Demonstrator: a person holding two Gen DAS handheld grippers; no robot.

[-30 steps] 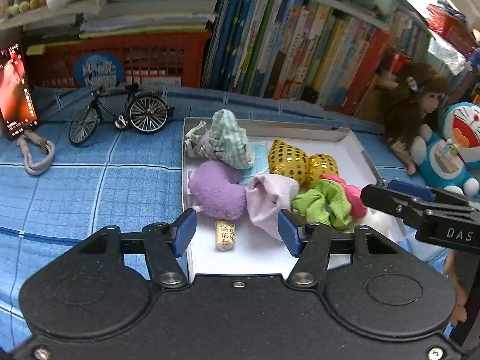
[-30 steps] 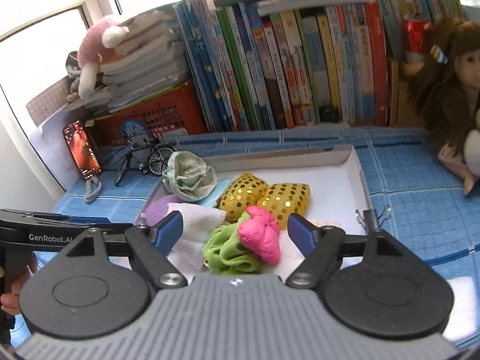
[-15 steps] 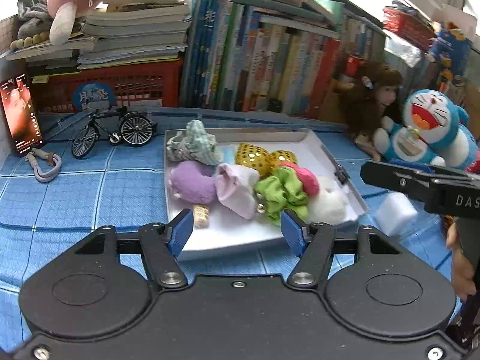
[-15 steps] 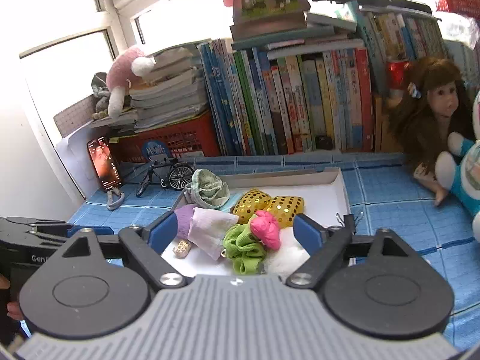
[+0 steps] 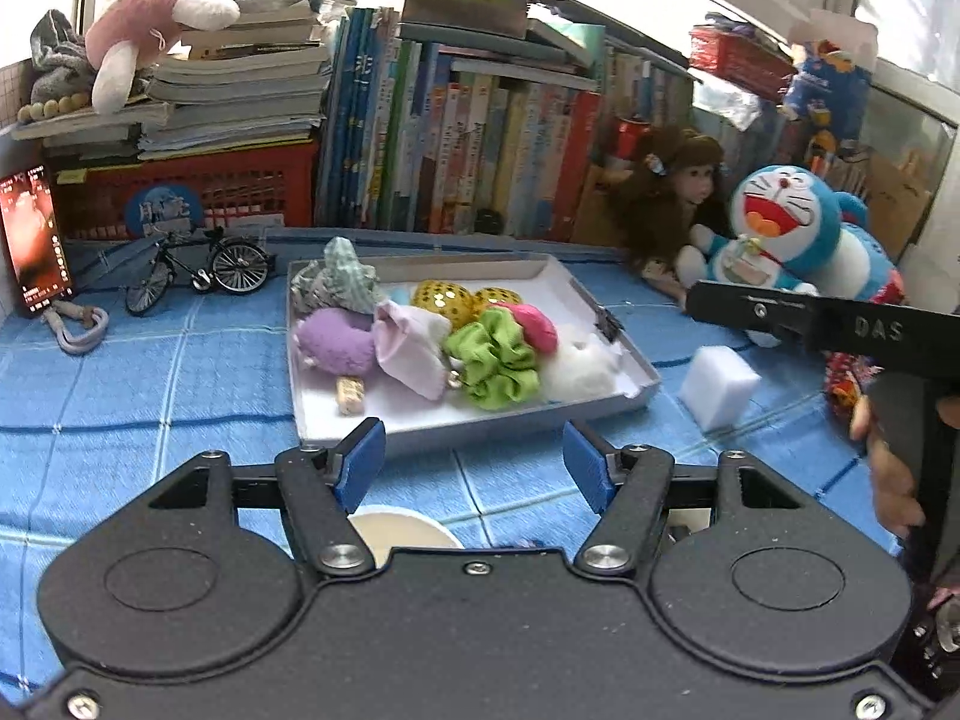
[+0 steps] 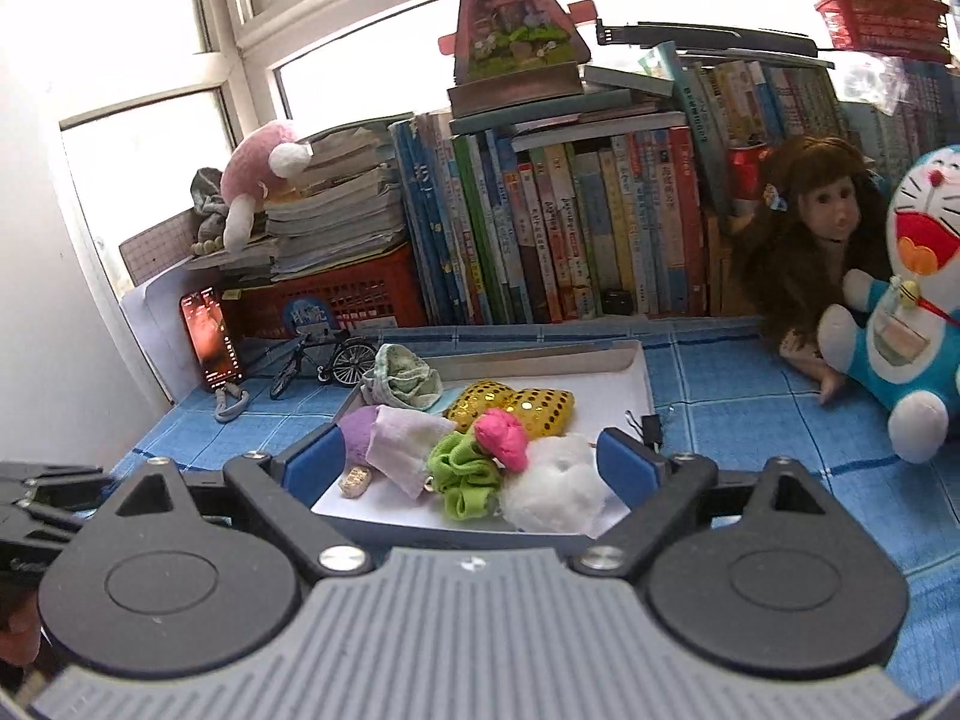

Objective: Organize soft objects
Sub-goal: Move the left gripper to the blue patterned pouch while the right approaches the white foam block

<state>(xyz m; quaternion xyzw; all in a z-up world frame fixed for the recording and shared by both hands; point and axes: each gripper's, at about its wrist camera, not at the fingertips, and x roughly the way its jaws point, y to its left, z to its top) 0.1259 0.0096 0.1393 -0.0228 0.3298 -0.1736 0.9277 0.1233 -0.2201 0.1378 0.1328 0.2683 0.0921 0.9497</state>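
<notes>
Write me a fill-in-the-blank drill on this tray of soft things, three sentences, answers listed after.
1. The green scrunchie lies inside the white ____.
2. The white sponge block sits on the blue cloth, ____ the tray.
3. The toy bicycle stands in front of the ____ basket.

Missing words: tray; outside; red

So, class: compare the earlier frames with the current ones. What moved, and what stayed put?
Both grippers drew back from the white tray; the left gripper is open and holds nothing, and the right gripper's jaws are opening, gripping nothing. The green scrunchie and other soft things stayed in the tray.
</notes>
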